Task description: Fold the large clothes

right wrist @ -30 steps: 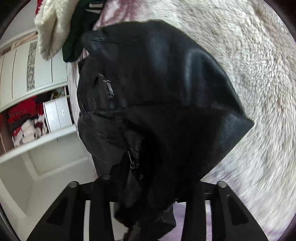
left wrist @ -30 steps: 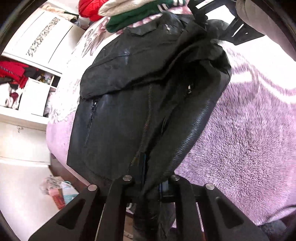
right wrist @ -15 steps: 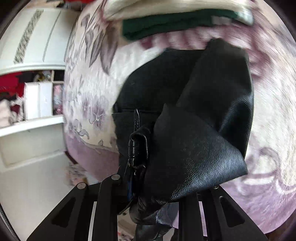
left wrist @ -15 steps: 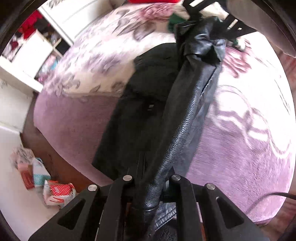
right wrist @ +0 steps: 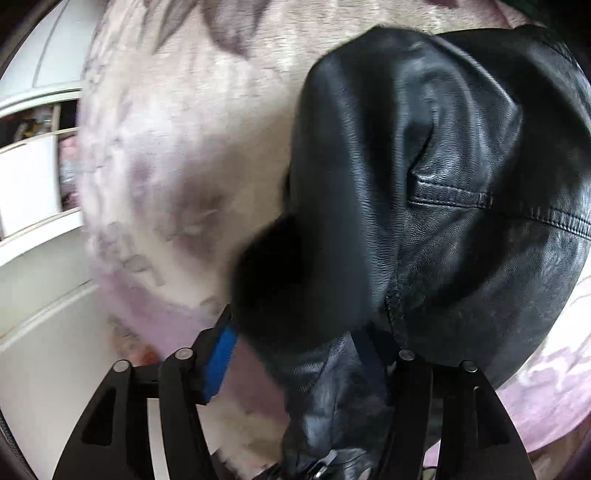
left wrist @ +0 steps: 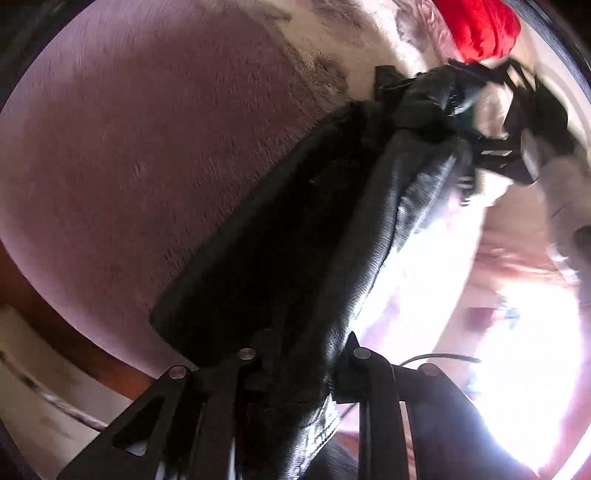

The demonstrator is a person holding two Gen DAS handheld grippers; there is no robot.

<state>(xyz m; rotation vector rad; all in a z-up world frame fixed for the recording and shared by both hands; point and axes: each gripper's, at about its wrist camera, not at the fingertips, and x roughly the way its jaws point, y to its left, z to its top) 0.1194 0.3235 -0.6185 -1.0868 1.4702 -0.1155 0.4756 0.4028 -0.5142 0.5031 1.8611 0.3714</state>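
A black leather jacket hangs stretched between both grippers above a pink fleece blanket on a bed. My left gripper is shut on one end of the jacket. The other gripper shows at the jacket's far end in the left wrist view. In the right wrist view the jacket fills the right half. My right gripper has its jaws spread, with a blue pad exposed on the left finger; the leather lies between the jaws.
A red garment lies at the top of the bed. White shelves stand left of the bed. The blanket has a grey flower pattern. A dark wooden bed edge runs at lower left.
The jacket has been lifted and swung across the bed; both views have turned sharply. The right gripper's jaws have spread and its blue pad now shows.
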